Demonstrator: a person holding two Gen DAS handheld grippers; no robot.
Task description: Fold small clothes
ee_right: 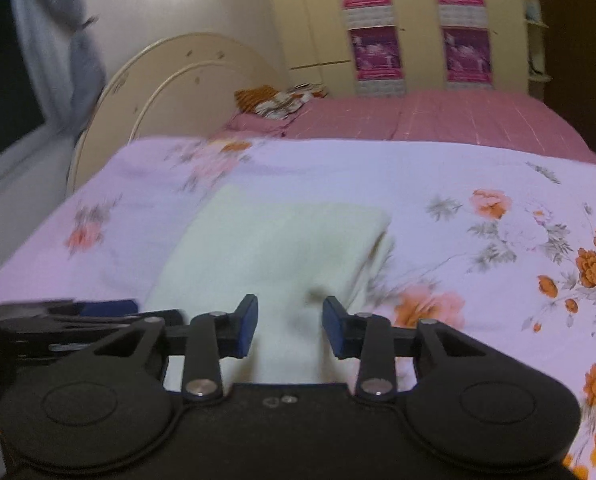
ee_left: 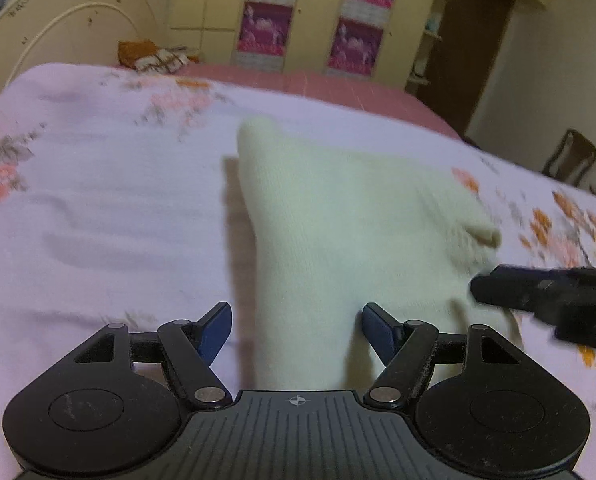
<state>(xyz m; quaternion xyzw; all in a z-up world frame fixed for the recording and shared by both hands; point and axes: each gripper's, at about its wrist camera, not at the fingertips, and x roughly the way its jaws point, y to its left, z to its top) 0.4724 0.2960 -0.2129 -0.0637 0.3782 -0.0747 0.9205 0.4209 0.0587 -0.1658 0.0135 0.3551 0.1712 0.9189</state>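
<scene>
A small cream knitted garment (ee_left: 337,216) lies on the floral bedspread (ee_left: 98,200). My left gripper (ee_left: 296,328) is open, its blue-padded fingers on either side of the garment's near end, with cloth between them. My right gripper (ee_right: 290,326) is open too, over the garment's (ee_right: 274,248) near edge, with cloth between its fingers. In the left wrist view the right gripper's black body (ee_left: 545,300) comes in from the right, at the garment's right corner. In the right wrist view the left gripper (ee_right: 58,316) shows at the lower left.
The floral spread (ee_right: 497,208) covers a bed with a pink sheet (ee_right: 457,120) behind it. A cream headboard (ee_right: 186,80) stands at the far left, with an orange and white bundle (ee_right: 278,100) by it. A wardrobe with pink posters (ee_left: 266,28) is behind. A chair (ee_left: 571,156) stands right.
</scene>
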